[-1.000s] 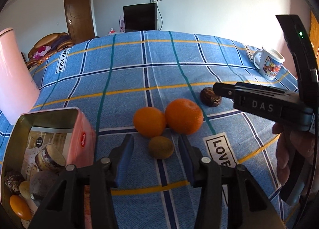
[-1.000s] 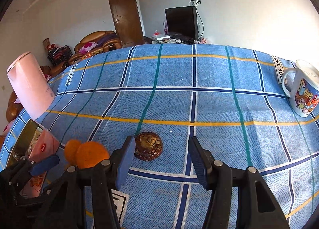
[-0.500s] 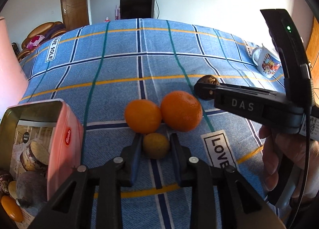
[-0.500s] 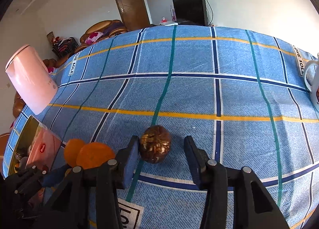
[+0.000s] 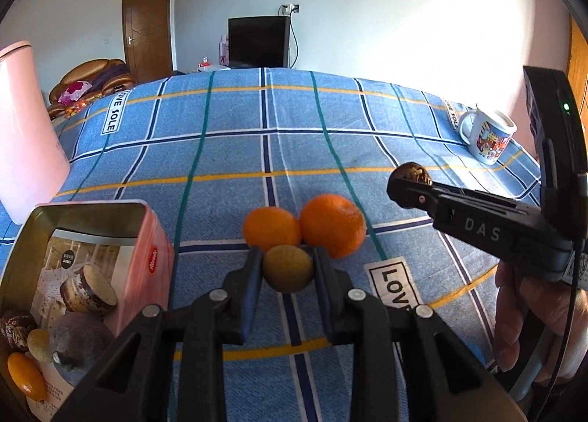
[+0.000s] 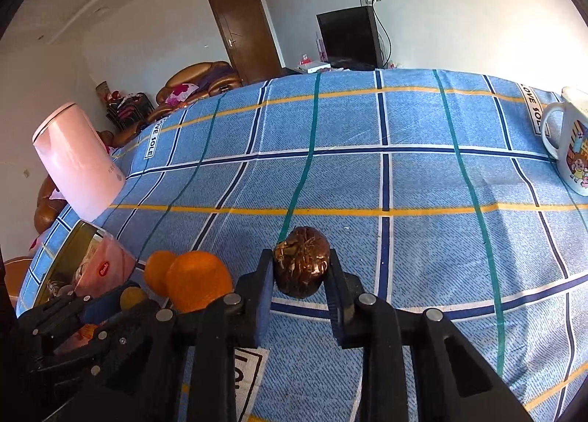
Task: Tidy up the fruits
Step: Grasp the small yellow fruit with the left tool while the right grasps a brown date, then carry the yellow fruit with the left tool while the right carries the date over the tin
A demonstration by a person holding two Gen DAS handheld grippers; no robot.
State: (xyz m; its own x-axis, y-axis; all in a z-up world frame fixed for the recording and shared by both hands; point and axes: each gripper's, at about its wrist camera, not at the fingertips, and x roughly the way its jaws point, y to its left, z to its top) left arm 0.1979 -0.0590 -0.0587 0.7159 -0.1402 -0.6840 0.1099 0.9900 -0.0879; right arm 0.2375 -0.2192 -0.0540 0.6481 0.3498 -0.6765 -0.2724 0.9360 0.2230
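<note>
Fruits sit clamped between both tongs: our left gripper [image 5: 287,267] grips the kiwi [image 5: 288,267], right gripper [image 6: 301,273] the brown fruit [image 6: 302,261], ready for the tin [image 5: 88,209] beside the left tongs.

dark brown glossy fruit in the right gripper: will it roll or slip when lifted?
The dark brown fruit is roundish, so it would probably roll if dropped on the flat blue checked cloth. Its skin looks glossy, so it may slip somewhat. The right gripper pads, having just closed, press on both flanks near its widest part, so the hold looks fairly secure.
</note>
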